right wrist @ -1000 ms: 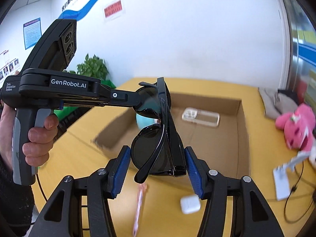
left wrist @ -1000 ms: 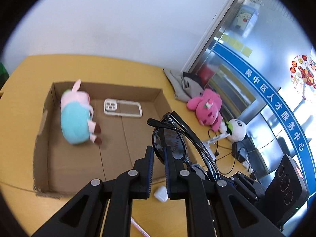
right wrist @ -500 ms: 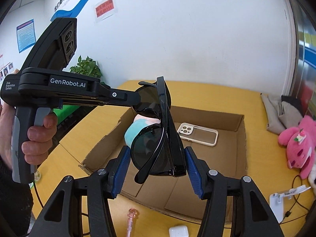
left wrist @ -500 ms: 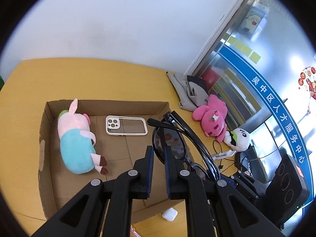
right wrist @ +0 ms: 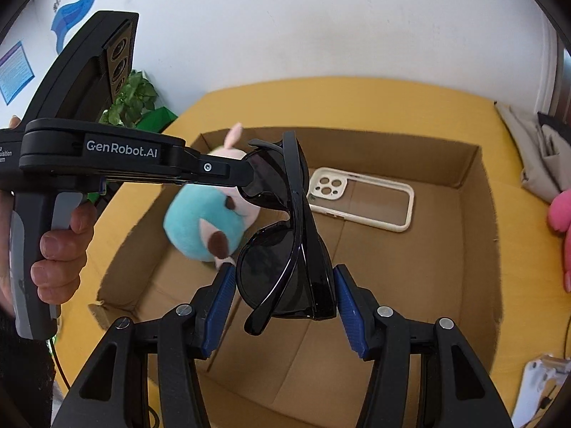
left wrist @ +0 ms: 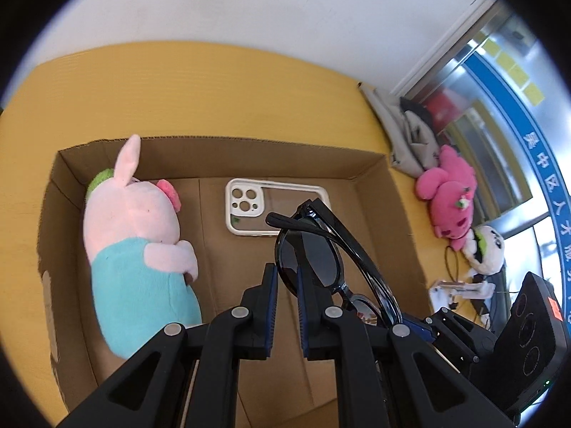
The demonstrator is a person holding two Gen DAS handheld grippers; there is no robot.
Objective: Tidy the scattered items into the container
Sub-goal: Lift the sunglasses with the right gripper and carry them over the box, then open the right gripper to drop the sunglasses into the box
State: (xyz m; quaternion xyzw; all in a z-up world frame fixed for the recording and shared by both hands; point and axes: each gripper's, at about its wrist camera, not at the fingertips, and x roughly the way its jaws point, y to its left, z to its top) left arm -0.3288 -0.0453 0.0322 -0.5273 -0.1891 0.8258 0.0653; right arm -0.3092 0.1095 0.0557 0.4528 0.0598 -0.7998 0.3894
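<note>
Left wrist view: the left gripper (left wrist: 285,285) is pinching the sunglasses (left wrist: 314,260) over the cardboard box (left wrist: 249,146), already holding a plush pig (left wrist: 135,235) and phone case (left wrist: 274,207); a pink plush (left wrist: 449,196) is waiting on the yellow worktop (left wrist: 214,89).

Right wrist view: the right gripper (right wrist: 285,303), fingers (right wrist: 221,303) half spread, is bracketing the sunglasses' folded end; a white wall is standing behind.

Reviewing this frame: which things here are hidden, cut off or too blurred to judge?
- Pig plush: motion-blurred in the right wrist view, partly behind the left gripper.
- Cardboard box: near wall hidden by gripper bodies in both views.
- Sunglasses: second lens mostly behind the fingers in the left wrist view.
- Pink plush: cut by the right wrist frame edge.
</note>
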